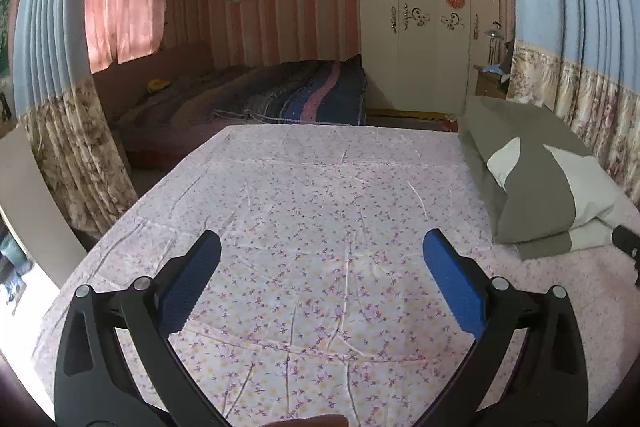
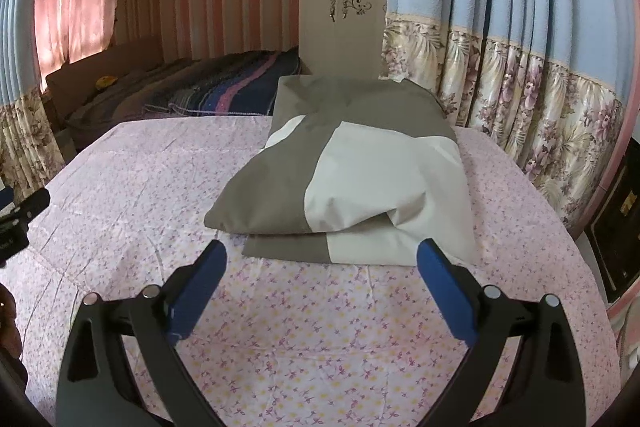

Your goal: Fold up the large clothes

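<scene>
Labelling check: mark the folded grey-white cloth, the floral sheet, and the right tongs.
folded grey-white cloth (image 2: 360,179), right wrist view, top panel.
floral sheet (image 1: 320,211), left wrist view, bare middle.
right tongs (image 2: 322,263), right wrist view, between fingertips.

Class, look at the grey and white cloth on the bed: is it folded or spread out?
Folded. The grey and white cloth sits as a compact, layered bundle, with stacked edges showing at its near side.

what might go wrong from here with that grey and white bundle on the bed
The folded grey-and-white cloth is stacked in layers, so the open right gripper may pinch only the top one and drag the stack apart. It lies on the loose floral sheet, which could get caught too. The left gripper is off to the side, also open.
</scene>
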### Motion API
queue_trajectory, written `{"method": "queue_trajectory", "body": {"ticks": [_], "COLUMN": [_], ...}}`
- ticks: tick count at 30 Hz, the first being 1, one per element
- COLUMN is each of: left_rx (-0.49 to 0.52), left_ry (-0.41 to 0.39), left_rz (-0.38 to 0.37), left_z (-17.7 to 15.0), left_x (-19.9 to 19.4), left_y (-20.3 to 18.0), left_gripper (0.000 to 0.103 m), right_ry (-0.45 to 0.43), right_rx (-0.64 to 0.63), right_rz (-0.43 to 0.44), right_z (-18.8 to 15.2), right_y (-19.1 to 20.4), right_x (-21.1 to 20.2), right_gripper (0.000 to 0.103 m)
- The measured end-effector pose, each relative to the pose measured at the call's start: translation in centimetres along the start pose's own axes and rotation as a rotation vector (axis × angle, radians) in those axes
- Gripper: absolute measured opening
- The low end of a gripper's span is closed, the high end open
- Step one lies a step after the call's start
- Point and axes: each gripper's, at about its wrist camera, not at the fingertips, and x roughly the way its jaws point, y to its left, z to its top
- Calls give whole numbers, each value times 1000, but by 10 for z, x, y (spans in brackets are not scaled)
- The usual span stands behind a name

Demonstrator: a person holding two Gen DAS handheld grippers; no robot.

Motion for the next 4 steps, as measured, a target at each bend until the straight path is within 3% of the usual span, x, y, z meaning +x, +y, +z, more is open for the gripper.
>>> {"method": "queue_trajectory", "body": {"ticks": [4], "left_rx": [-7], "left_ry": [13], "left_rz": [-17], "left_z": [-1], "left_x": [-1], "left_y": [0], "left_gripper": [100], "right_ry": [6], "right_rx": [10], "right_rz": [13], "right_z": [0], "right_y": [-2], "right_x": [1], "right_gripper": [96]}}
